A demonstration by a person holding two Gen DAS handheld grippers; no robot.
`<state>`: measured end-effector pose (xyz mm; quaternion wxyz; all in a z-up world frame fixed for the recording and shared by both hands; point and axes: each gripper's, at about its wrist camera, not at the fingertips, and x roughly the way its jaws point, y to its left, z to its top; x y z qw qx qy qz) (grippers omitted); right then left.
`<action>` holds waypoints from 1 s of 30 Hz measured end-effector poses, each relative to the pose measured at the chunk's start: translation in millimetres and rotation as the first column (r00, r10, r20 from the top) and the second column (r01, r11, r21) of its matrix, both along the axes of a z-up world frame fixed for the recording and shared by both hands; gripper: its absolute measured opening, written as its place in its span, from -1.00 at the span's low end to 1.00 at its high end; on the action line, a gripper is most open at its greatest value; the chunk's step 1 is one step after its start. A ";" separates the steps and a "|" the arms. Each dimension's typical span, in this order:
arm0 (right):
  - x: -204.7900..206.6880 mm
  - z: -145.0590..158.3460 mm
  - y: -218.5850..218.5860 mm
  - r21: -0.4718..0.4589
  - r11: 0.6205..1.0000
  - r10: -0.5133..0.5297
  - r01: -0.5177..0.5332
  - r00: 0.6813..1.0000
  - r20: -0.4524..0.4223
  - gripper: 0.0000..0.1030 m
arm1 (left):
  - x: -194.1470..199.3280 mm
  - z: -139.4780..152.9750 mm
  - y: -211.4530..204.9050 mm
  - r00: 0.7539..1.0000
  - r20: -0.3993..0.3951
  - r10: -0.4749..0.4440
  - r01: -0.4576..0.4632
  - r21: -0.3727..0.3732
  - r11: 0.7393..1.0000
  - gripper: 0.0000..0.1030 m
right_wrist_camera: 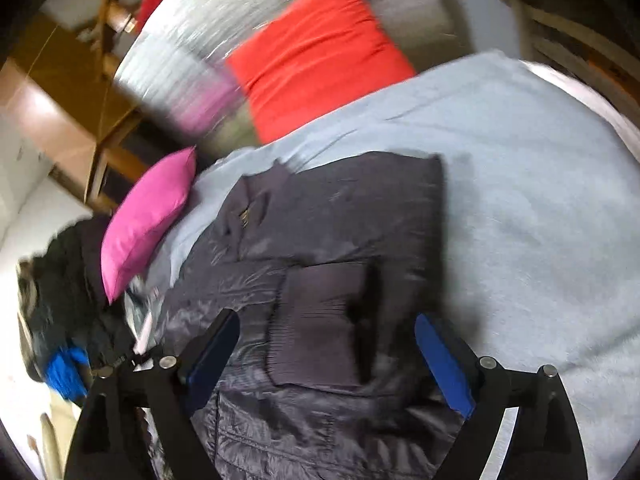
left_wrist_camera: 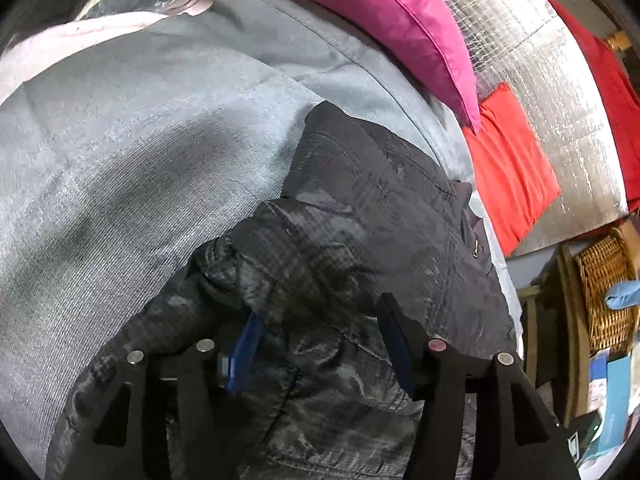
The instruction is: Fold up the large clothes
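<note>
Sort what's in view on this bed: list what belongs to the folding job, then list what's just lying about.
Belongs to the job:
- dark quilted jacket
- its ribbed cuff
- left gripper
- right gripper

Just lying about:
- pink cushion
- red cushion
- wicker basket
- heap of dark clothes
- grey bedcover

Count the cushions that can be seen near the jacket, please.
3: a pink cushion beside the jacket, a red cushion behind it, and another red one at the far edge. More may be hidden.
</note>
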<state>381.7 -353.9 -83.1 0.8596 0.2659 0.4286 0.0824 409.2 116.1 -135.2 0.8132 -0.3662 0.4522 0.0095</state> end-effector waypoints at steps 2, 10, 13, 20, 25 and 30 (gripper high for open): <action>9.1 -5.7 10.8 -0.042 0.999 0.027 -0.028 0.999 -0.019 0.75 | 2.1 -3.3 -2.4 1.000 -0.003 -0.005 0.005 0.008 1.000 0.15; 36.9 -20.8 59.8 -0.332 0.928 0.113 -0.168 0.977 -0.180 -0.77 | 9.9 -4.0 -19.4 0.996 -0.009 -0.087 0.087 0.155 0.984 0.10; 27.5 12.1 59.1 -0.439 0.888 0.110 -0.139 0.990 -0.092 -0.77 | 12.7 -6.6 -28.7 0.993 -0.004 -0.118 0.117 0.216 0.970 0.12; 23.4 -48.0 54.2 -0.499 0.861 0.026 -0.101 0.988 -0.154 -0.69 | 11.9 1.9 -41.2 0.985 -0.039 -0.170 0.173 0.333 0.927 0.14; 22.4 -33.5 36.3 -0.423 0.900 0.027 -0.103 0.983 -0.182 -0.26 | -17.4 34.9 -41.4 0.984 0.016 -0.180 0.157 0.414 0.897 0.39; -2.8 4.4 21.2 -0.450 0.893 -0.046 0.003 0.995 -0.084 0.44 | -48.2 82.3 -44.8 0.972 0.178 -0.151 0.033 0.537 0.843 0.64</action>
